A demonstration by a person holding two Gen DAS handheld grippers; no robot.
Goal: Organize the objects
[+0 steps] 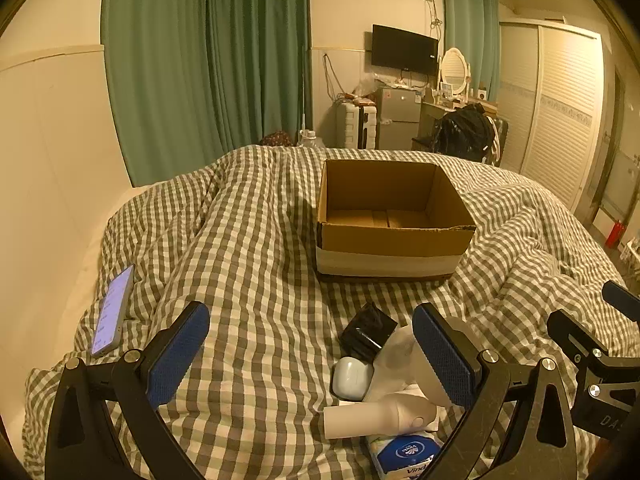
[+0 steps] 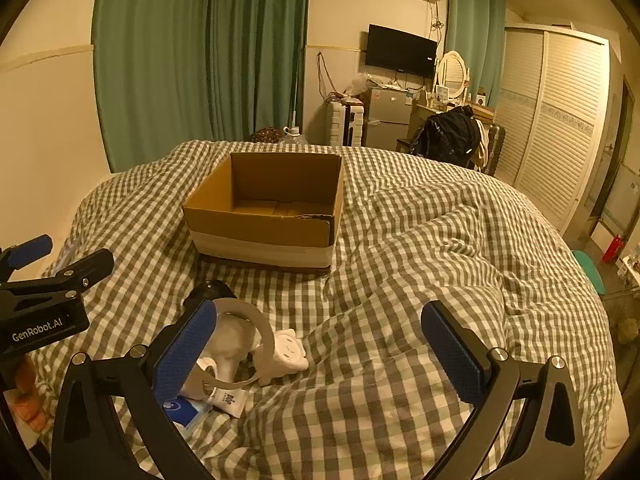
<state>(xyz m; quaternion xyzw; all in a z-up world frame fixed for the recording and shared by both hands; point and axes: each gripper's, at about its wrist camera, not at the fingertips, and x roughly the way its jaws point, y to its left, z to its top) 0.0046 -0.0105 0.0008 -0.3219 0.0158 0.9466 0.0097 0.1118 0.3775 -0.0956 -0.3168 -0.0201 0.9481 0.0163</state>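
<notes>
While both views share the empty box (image 1: 394, 216) on the bed (image 1: 248, 248), only the left gripper (image 1: 312, 356), spread wide, sees the phone (image 1: 113, 312) and earbud case (image 1: 352, 378); the right gripper (image 2: 320, 354), equally spread, reveals a power strip (image 2: 286, 354).

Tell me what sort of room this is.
A bedroom, most likely in a small flat or rented room. A bed with a checked quilt fills the foreground, a dressing table mirror stands by the far wall, and a louvred wardrobe lines the right side. A small fridge sits under a wall-mounted television.
</notes>
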